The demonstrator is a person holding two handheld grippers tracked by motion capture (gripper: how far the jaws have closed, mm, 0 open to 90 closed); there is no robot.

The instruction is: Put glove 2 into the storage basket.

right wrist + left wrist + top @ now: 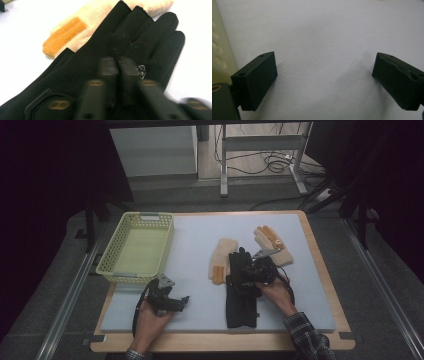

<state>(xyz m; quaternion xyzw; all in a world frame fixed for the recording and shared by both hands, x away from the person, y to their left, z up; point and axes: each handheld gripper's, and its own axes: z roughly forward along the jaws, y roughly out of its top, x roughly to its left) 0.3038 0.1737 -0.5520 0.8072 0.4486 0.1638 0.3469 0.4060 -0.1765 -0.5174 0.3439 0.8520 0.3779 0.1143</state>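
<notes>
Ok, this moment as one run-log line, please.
right tongs: shut, over black glove | left tongs: open, nothing between | cream gloves: on mat | basket: far left

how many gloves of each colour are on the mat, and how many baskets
black gloves: 1 that can be told; whether a second lies stacked with it cannot be told
cream gloves with orange patches: 2
yellow-green basket: 1
total: 4
</notes>
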